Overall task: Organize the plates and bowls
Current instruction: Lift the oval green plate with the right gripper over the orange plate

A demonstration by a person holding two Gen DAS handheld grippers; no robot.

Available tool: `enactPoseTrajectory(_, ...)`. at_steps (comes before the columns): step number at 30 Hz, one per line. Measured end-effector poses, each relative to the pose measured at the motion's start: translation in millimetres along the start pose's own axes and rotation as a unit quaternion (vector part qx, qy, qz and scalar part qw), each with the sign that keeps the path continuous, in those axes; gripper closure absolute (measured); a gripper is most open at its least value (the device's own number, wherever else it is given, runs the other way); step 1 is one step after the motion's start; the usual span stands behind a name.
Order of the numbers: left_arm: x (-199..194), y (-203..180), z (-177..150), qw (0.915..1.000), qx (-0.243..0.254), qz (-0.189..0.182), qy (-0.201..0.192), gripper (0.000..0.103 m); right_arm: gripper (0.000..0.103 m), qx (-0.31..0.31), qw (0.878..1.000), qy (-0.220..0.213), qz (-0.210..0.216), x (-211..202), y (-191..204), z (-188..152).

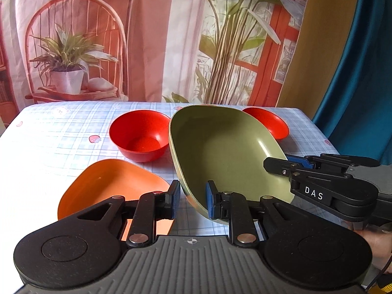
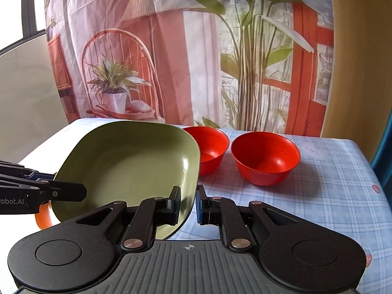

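left gripper: straddles the near-left rim of the green plate, one pad outside, one inside. a sliver of gap shows beside the outer pad, so i cannot tell whether it is clamped.
right gripper: fingers sit on either side of the green plate's right rim — left pad inside, blue pad outside, close to the edge. contact not clearly visible, cannot tell if it is clenched. in the left wrist view it comes in from the right with its tip over the plate's rim.
green plate: rounded-square, deep, tilted, lifted off the table between the two grippers. in the left wrist view its lower edge sits just above and beside the orange plate.
orange plate: flat on the table, near-left, partly under the left gripper; only a sliver shows in the right wrist view.
red bowl: upright on the table, behind the orange plate, just left of the green plate.
second red bowl: upright, further right, partly hidden behind the green plate — the two bowls stand near each other, apart.
table: covered in a blue-checked cloth.
backdrop: printed curtain with plants and a chair.
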State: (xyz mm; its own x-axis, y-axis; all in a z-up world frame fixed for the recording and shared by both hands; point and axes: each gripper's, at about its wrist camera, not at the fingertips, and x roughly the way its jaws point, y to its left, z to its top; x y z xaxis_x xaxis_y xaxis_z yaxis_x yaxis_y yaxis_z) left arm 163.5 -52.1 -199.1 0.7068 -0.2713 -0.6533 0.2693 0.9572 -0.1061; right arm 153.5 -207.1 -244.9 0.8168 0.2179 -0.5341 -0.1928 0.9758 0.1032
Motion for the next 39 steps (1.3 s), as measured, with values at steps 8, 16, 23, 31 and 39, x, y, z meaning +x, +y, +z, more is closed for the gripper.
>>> enactPoseTrajectory(8, -25.8, 15.2, 3.2, 0.9995, -0.013, 0.011, -0.025, 0.078, 0.091, -0.019, 1.0, -0.005, 0.019, 2.3, 25.9, 11.1)
enactPoseTrajectory(16, -40.2, 34.5, -2.3, 0.9989, -0.031, 0.022, -0.026, 0.076, 0.091, -0.038, 0.998, -0.005, 0.041, 13.5, 50.6, 21.7)
enactPoseTrajectory(23, -44.6, 53.5, -12.1, 0.9979, -0.053, 0.031, -0.016, 0.075, 0.091, -0.06, 0.996, 0.0, 0.06, 28.8, 72.8, 26.6)
enactPoseTrajectory(31, -42.6, 76.9, -14.0, 0.9956, -0.082, 0.043, -0.012, 0.074, 0.091, -0.102, 0.992, 0.004, 0.075, 53.4, 100.3, 37.6)
enactPoseTrajectory(39, -30.2, 83.8, -33.2, 0.9934, -0.109, 0.034, 0.016, 0.074, 0.091, -0.131, 0.987, 0.028, 0.088, 76.3, 111.8, 35.8)
